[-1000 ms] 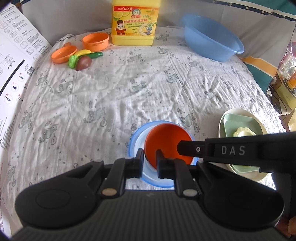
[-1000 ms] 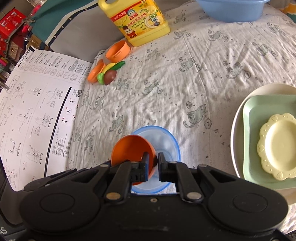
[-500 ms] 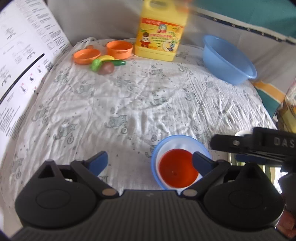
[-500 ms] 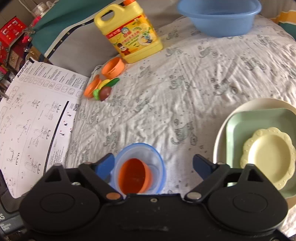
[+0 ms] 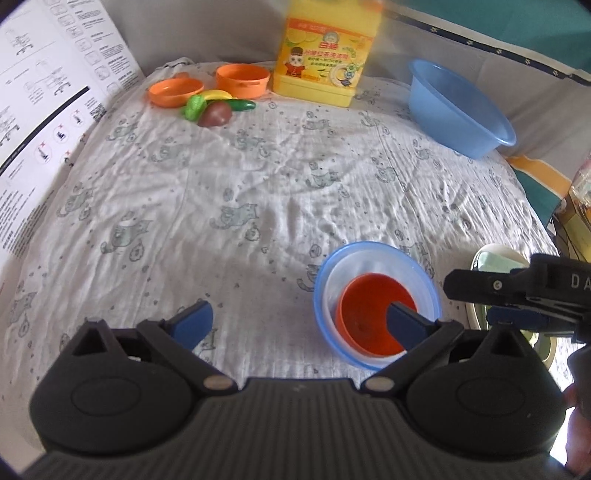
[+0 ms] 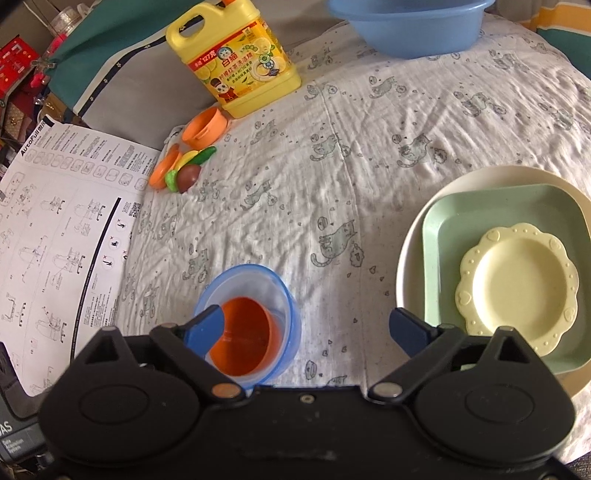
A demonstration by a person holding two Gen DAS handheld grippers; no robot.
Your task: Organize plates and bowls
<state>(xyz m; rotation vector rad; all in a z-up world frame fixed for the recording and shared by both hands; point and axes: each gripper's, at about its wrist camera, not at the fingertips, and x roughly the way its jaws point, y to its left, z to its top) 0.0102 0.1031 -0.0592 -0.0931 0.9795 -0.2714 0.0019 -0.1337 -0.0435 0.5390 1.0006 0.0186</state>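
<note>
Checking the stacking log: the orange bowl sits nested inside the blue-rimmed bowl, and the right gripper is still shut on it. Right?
Not quite. The orange bowl is nested in the blue-rimmed bowl, but the right gripper is open, jaws spread wide and holding nothing, as the right wrist view shows.

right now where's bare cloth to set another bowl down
Bare cloth fills the middle, bordered by the nested bowls, plate stack, blue basin and detergent jug. It is crowded by the toy food near the printed sheet.
</note>
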